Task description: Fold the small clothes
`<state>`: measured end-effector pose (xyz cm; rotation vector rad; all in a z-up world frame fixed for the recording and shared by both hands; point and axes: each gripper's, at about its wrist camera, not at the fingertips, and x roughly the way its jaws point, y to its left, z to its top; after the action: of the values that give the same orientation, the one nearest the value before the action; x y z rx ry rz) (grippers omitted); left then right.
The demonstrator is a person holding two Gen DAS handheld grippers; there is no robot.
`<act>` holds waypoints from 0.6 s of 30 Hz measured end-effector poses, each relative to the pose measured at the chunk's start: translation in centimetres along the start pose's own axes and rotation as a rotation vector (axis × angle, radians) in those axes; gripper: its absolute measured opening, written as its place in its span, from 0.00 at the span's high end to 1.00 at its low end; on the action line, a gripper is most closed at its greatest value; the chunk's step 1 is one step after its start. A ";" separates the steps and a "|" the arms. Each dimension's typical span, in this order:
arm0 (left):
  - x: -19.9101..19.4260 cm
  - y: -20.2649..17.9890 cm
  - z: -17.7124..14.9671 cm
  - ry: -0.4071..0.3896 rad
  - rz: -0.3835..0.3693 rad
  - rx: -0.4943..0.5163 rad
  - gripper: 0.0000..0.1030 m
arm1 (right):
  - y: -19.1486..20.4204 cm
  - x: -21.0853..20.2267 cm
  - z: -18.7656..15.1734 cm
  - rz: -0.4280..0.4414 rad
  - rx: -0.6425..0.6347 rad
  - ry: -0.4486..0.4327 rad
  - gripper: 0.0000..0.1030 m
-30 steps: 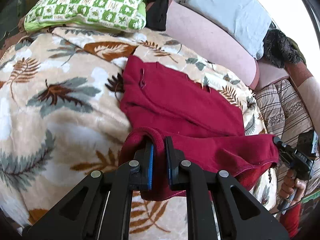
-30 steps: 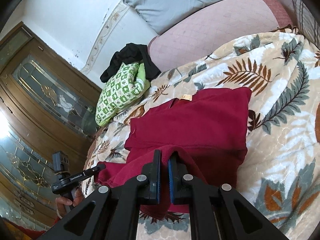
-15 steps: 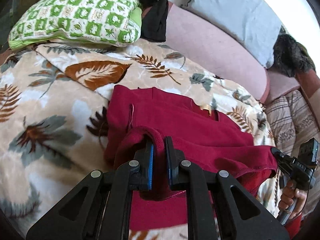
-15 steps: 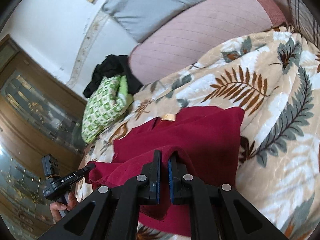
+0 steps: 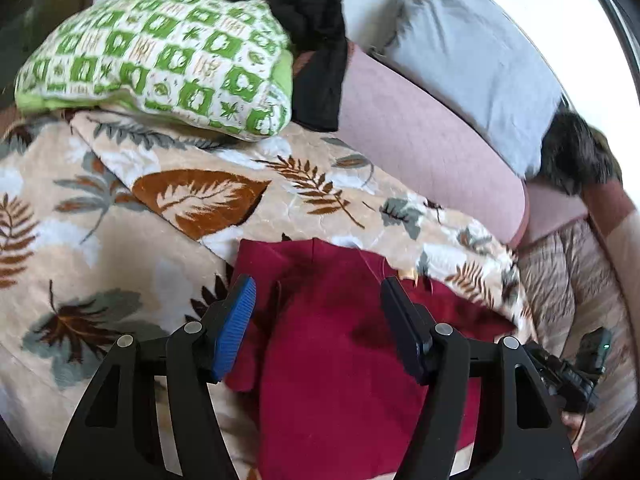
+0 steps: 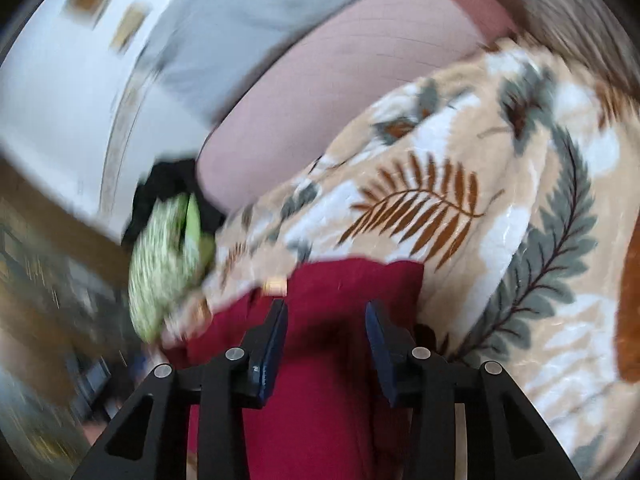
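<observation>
Lying folded on blanket (image 5: 120,216), garment (image 5: 332,320) top edge free; left tongs (image 5: 316,300), right tongs (image 6: 326,320) just spreading, nothing pinched.

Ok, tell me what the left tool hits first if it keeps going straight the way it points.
Most likely the dark red garment lying on the leaf-print blanket: the open left tool points down at it, though depth is hard to judge.

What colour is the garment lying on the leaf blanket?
Dark red; the garment shows best in the left wrist view.
</observation>
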<state>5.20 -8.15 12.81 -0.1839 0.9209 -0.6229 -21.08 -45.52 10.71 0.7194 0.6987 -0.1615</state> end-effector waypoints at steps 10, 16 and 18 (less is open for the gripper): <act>8.4 -1.2 -2.4 0.148 0.166 0.063 0.37 | 6.0 8.6 -0.9 -0.091 -0.302 0.093 0.63; 11.2 2.1 -1.2 0.195 0.228 0.002 0.35 | 0.8 12.2 3.1 -0.256 -0.105 0.048 0.64; 10.4 2.3 -1.0 0.180 0.225 0.003 0.35 | 1.0 9.7 2.8 -0.251 -0.128 -0.002 0.63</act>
<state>10.01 -12.20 4.12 -0.0202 1.0967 -0.4371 -11.77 -45.67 6.60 0.5073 0.7892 -0.3443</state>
